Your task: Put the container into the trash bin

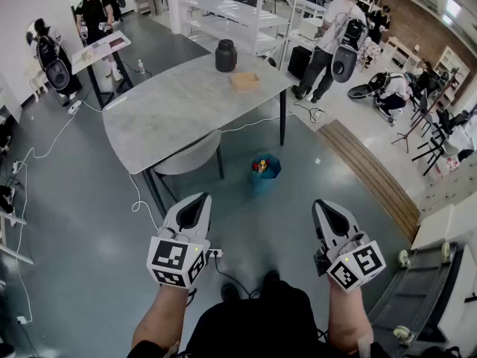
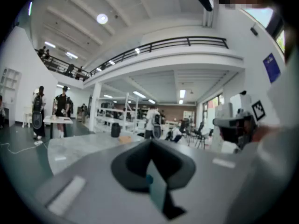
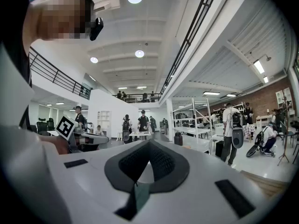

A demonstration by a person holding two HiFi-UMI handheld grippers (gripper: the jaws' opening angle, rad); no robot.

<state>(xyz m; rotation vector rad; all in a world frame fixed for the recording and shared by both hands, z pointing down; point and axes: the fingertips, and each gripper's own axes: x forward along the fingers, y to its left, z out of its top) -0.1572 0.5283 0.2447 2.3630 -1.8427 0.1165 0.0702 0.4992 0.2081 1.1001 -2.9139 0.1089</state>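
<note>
The container, a dark jar with a lid, stands at the far side of the grey marble table; it also shows small in the left gripper view and the right gripper view. The blue trash bin sits on the floor in front of the table, with some coloured scraps inside. My left gripper and right gripper are held side by side, well short of the table, both shut with nothing between their jaws. Both point roughly level towards the table.
A flat brown box lies on the table near the container. A pale chair is tucked under the table's near edge. White cables trail over the floor at left. People stand by shelving and a small table beyond.
</note>
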